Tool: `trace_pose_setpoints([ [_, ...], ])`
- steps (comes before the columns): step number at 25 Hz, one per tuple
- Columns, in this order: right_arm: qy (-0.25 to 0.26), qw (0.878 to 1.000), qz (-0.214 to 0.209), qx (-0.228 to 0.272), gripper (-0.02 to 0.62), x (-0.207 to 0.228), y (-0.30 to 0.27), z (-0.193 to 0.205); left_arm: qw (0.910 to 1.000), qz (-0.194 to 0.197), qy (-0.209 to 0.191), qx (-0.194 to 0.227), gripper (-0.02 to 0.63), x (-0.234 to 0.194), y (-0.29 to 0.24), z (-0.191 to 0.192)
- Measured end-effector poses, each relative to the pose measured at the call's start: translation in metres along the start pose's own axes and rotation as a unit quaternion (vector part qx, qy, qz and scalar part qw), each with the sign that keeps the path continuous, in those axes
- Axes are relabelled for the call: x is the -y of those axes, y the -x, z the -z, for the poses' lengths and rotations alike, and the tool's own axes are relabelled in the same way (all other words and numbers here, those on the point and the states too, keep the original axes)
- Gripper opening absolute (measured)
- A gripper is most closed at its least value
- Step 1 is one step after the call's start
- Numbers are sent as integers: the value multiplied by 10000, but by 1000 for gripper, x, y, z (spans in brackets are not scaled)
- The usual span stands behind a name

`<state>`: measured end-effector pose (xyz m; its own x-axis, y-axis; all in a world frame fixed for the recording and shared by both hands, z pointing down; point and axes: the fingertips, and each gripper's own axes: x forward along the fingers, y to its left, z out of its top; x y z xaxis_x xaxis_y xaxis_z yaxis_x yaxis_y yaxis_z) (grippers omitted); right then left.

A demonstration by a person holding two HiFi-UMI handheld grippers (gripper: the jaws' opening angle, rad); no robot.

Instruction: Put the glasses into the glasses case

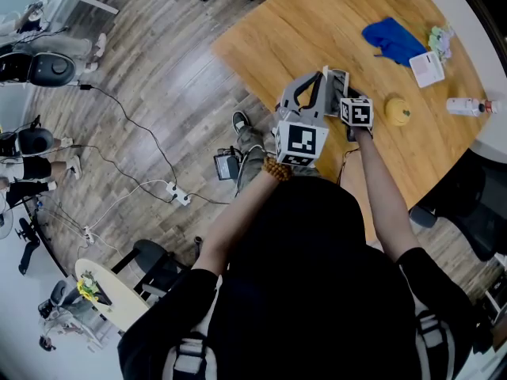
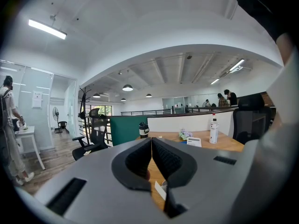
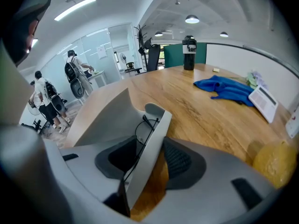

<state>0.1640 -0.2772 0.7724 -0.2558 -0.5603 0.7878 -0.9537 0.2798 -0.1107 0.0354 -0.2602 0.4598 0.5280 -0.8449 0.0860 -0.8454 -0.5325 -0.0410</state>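
Observation:
The pale grey glasses case (image 1: 336, 81) is held above the near edge of the wooden table (image 1: 301, 30), between the two grippers. In the right gripper view its flap (image 3: 103, 120) stands open to the left. The thin black-framed glasses (image 3: 141, 130) lie against its upright wall (image 3: 156, 139). My right gripper (image 3: 149, 147) points down at it, with the jaws closed on that wall and the glasses' frame. My left gripper (image 2: 152, 141) points level with its pads together. A thin white edge (image 2: 160, 190) shows low between its jaws.
On the table lie a blue cloth (image 1: 394, 39), a yellow fruit (image 1: 398, 111) close to the right of the grippers, a white card (image 1: 428, 68) and a white bottle (image 1: 467, 106). A black cup (image 3: 188, 45) stands at the far end. Cables (image 1: 170, 188) and chairs are on the floor at the left.

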Motion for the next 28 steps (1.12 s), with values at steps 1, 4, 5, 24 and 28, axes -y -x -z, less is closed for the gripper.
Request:
trace_pose_setpoints([
  [1, -70, 9999, -84, 32, 218, -2, 2, -3, 10000, -3, -9, 35, 20, -1, 0, -2],
  [4, -180, 9985, -50, 507, 353, -2, 13, -25, 10000, -17, -37, 91, 20, -2, -1, -7],
  [5, -128, 9973, 61, 723, 353, 0, 19, -35, 10000, -24, -38, 79, 20, -2, -1, -7],
  [24, 1001, 9060, 909, 4011, 158, -79, 222, -209, 9987, -343, -232, 295, 20, -16, 7, -18],
  [28, 950, 8946, 1203, 4197, 35, -81, 242, -202, 9978, -423, -284, 425, 20, -16, 10, -22],
])
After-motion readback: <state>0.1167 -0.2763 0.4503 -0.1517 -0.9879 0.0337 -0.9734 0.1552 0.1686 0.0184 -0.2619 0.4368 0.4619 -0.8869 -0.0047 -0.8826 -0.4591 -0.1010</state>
